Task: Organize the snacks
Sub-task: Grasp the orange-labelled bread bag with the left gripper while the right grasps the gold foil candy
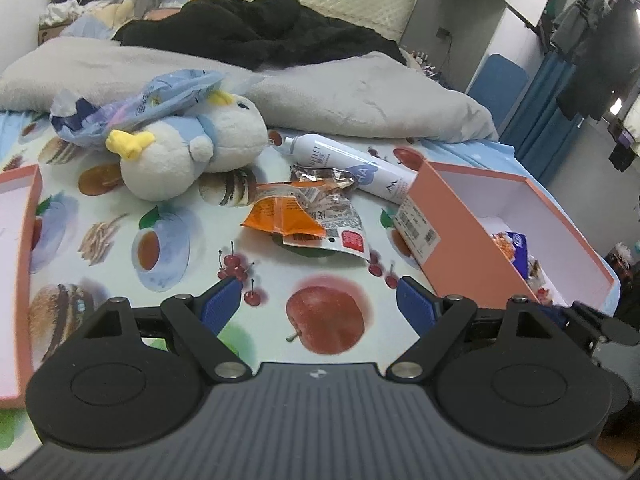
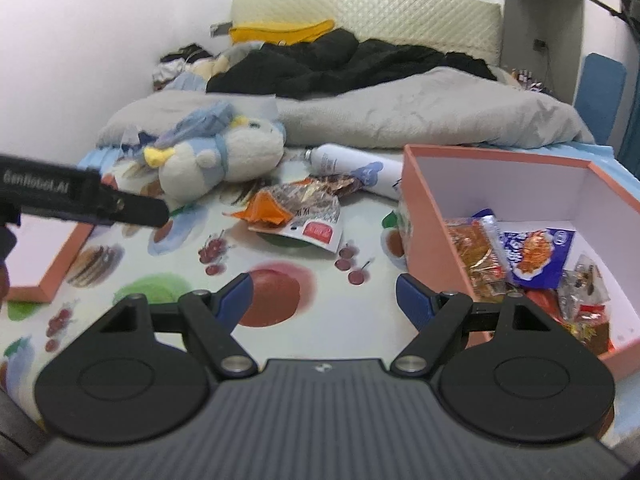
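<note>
Far left: pink box lid [image 1: 18, 280] lies flat on the bed sheet [image 1: 168, 280], nothing seen in it.
Left gripper [image 1: 318, 300]: jaws apart, nothing between them, hovering over the printed sheet near the apple print. In the right wrist view it is seen side-on at the left edge.
Left-centre, farther back: plush bird [image 1: 188, 148] on its side, with a pale blue bag [image 1: 132, 108] draped over it. Whether that bag is a snack cannot be told.
Centre: loose snack packets [image 1: 308, 216] piled together on the sheet, orange one on top of a clear printed one, a crumpled foil wrapper at the far side. Not yet boxed.
Just beyond them: white spray can [image 1: 352, 168] lying flat, its far end touching or just beside the box corner. Not a snack; judged to stay out.
Right gripper [image 2: 324, 296]: jaws apart, empty, near the box's left wall.
Right: pink box [image 2: 424, 216], open, already holding several packets [image 2: 536, 256] along its near side.

Status, as judged: partly done. Box part-filled; the centre pile is left, possibly the blue bag too. Both grippers are free for the next pick, centre pile being the nearest target.
</note>
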### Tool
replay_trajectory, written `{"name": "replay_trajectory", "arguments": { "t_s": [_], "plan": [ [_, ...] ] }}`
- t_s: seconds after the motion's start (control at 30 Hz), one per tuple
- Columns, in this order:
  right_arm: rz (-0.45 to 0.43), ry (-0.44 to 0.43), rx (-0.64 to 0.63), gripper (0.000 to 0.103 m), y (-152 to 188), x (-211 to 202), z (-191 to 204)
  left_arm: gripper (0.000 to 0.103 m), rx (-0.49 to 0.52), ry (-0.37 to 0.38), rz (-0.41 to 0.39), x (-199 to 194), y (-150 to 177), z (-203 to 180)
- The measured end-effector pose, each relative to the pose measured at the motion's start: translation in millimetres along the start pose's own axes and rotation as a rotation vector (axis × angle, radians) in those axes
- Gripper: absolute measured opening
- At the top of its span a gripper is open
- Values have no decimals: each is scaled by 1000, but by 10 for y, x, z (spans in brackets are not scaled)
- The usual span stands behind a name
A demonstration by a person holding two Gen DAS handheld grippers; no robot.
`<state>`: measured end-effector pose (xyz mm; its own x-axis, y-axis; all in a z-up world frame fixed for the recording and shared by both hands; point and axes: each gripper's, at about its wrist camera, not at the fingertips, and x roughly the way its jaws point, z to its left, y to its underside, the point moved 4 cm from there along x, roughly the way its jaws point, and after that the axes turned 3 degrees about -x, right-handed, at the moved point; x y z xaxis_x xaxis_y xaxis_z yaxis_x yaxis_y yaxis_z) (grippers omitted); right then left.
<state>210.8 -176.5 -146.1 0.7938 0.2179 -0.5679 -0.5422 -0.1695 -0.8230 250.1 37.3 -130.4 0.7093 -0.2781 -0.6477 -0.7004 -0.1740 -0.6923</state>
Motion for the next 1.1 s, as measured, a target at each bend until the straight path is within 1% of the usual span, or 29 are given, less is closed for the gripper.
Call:
{"name": "replay_trajectory", "arguments": {
  "t_s": [0.13, 0.17, 0.23, 0.37, 0.47, 0.57, 0.67, 0.73, 0.83, 0.93, 0.97, 1.0, 1.03, 1.1],
  "plan": [
    [17, -26, -21, 80, -59, 364, 21, 88, -47, 16, 36, 450, -177, 151],
    [25, -24, -21, 80, -92, 496, 21, 89, -60, 24, 52, 609, -249, 194],
    [34, -16, -9, 80, -184, 745, 5, 94, -85, 37, 81, 915, -397, 277],
    [40, -2, 26, 80, -414, 1235, -83, 95, -107, 59, 125, 1529, -752, 413],
    [84, -1, 32, 77, -584, 1590, -133, 95, -117, 76, 166, 1896, -981, 469],
    [135, 31, 30, 76, -692, 1892, -182, 95, -113, 85, 208, 2171, -1118, 512],
    [204, 0, 73, 76, -701, 2173, -253, 95, -146, 97, 270, 2386, -1147, 582],
    [229, -23, 85, 74, -705, 2294, -278, 95, -142, 118, 305, 2480, -1127, 584],
    [246, -49, 71, 74, -718, 2430, -270, 95, -115, 94, 346, 2581, -1075, 594],
    [265, -96, 75, 72, -706, 2532, -248, 94, -98, 91, 334, 2612, -1051, 593],
    [260, -97, 62, 71, -712, 2535, -222, 94, -88, 89, 334, 2621, -1048, 579],
    [256, -99, 42, 66, -712, 2530, -195, 92, -73, 84, 330, 2619, -1043, 568],
    [253, -106, 26, 59, -715, 2534, -164, 90, -50, 72, 329, 2624, -1036, 552],
    [257, -110, 27, 54, -719, 2512, -148, 82, -14, 45, 325, 2612, -1030, 523]
  ]
}}
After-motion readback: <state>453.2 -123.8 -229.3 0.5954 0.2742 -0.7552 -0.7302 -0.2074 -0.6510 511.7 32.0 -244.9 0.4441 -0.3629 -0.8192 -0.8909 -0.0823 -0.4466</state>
